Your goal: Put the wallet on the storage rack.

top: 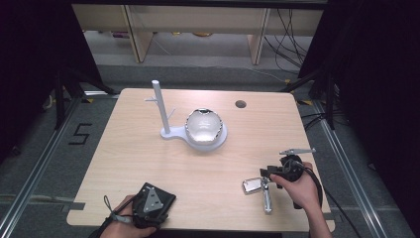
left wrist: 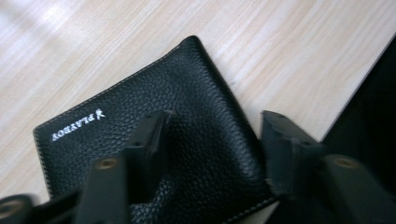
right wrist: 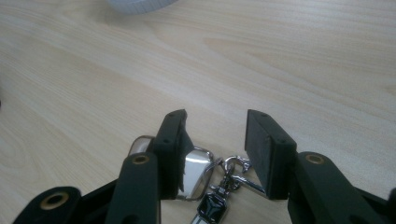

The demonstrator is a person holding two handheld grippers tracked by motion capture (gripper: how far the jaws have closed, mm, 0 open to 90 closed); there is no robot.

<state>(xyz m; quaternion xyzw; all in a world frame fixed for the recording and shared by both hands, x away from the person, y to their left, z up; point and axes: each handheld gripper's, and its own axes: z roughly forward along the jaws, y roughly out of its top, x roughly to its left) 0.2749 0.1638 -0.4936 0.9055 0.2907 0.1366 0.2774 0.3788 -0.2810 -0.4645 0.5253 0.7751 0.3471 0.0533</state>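
Down at the lower left of the high view, the left gripper [top: 148,208] straddles a black wallet [left wrist: 154,130] at the table [top: 148,153] edge, jaws apart; at lower right, the right gripper [top: 270,174] hangs parted over a key fob [top: 253,185], not pressing it

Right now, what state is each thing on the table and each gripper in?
Black leather wallet: closed, flat at the table's near edge, under the left gripper.
Key fob: lying flat, keyring attached.
Glass bowl: upright on the white stand's base.
Left gripper: jaws apart, straddling the wallet.
Right gripper: open above the fob.
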